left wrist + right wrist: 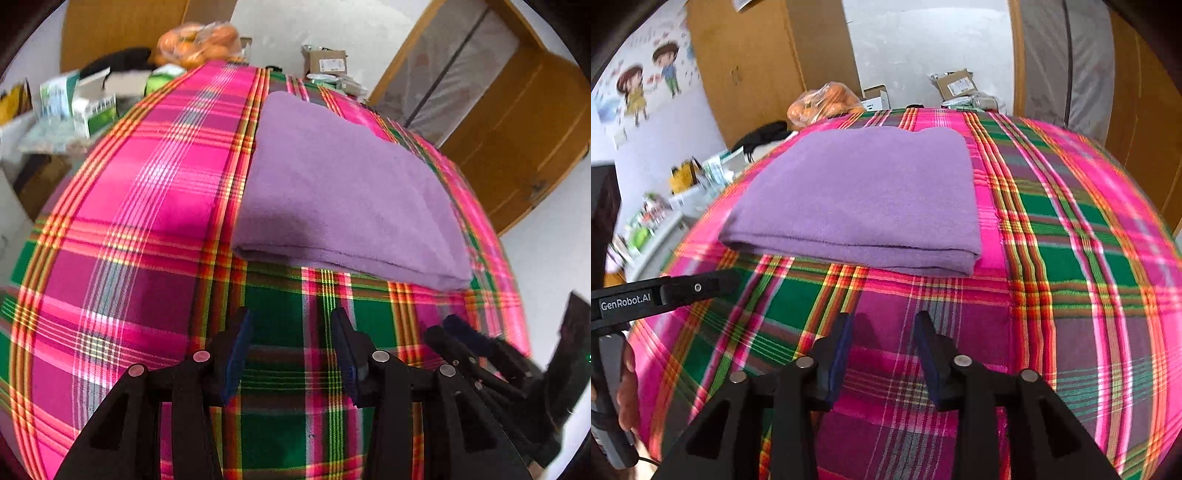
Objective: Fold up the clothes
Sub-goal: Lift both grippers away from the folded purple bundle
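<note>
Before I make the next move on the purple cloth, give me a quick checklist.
1. Left tongs empty, open: ok.
2. Right tongs empty, open: ok.
3. Purple cloth folded into a flat rectangle: ok.
4. Cloth edges aligned: near edge looks even; far edge cannot tell.
5. Cloth lying fully on the plaid cover, clear of the bag of oranges: ok.
6. Both tongs clear of the cloth: ok.
</note>
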The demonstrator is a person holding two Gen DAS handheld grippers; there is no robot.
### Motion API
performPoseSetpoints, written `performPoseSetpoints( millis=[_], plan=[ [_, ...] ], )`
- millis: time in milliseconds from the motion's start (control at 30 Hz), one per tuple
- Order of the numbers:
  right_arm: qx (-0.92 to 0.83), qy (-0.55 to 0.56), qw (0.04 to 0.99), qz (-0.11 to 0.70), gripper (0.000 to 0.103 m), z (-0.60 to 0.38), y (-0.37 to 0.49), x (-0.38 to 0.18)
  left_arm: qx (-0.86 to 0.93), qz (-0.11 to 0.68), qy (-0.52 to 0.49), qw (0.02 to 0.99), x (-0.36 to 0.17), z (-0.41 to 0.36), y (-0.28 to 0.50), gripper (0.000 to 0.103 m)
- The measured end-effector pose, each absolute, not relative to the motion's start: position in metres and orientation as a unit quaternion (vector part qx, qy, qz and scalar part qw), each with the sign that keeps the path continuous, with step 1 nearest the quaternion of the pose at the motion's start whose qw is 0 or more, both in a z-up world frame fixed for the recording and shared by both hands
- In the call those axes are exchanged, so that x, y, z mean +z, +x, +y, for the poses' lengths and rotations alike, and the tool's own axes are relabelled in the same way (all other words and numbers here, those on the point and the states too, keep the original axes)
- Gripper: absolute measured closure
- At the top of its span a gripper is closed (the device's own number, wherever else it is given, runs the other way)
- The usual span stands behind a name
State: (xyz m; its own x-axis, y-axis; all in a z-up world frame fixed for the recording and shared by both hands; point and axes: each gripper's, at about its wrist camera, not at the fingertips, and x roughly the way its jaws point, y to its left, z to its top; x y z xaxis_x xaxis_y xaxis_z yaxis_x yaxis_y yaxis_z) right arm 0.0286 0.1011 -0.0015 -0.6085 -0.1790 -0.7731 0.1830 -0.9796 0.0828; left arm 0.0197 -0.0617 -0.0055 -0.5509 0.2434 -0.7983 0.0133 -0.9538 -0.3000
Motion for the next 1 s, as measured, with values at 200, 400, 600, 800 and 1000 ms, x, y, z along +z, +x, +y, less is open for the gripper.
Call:
performPoseSetpoints(
  millis=[200,400,600,800,1000],
  plan=[
    [-0.9,0.428,0.056,0.056,0.046,0.09,0.032,-0.002,0.883,-0.107,-0.455,0.038,-0.006,-0.048,0.015,0.058],
    [-0.897,0.438,0.052,0.03,0.033,0.101,0.026,-0.006,0.895,-0.055,-0.441,0.019,-0.008,-0.037,0.01,0.058],
    [-0.896,0.44,0.054,0.03,0.03,0.101,0.021,-0.008,0.902,-0.029,-0.431,0.007,-0.01,-0.029,0.003,0.058],
    [-0.895,0.441,0.054,0.031,0.026,0.101,0.016,-0.01,0.906,-0.016,-0.423,0.002,-0.011,-0.027,0.001,0.058],
    [-0.894,0.443,0.056,0.033,0.021,0.101,0.009,-0.011,0.905,-0.012,-0.426,0.014,-0.012,-0.021,-0.006,0.039]
  ],
)
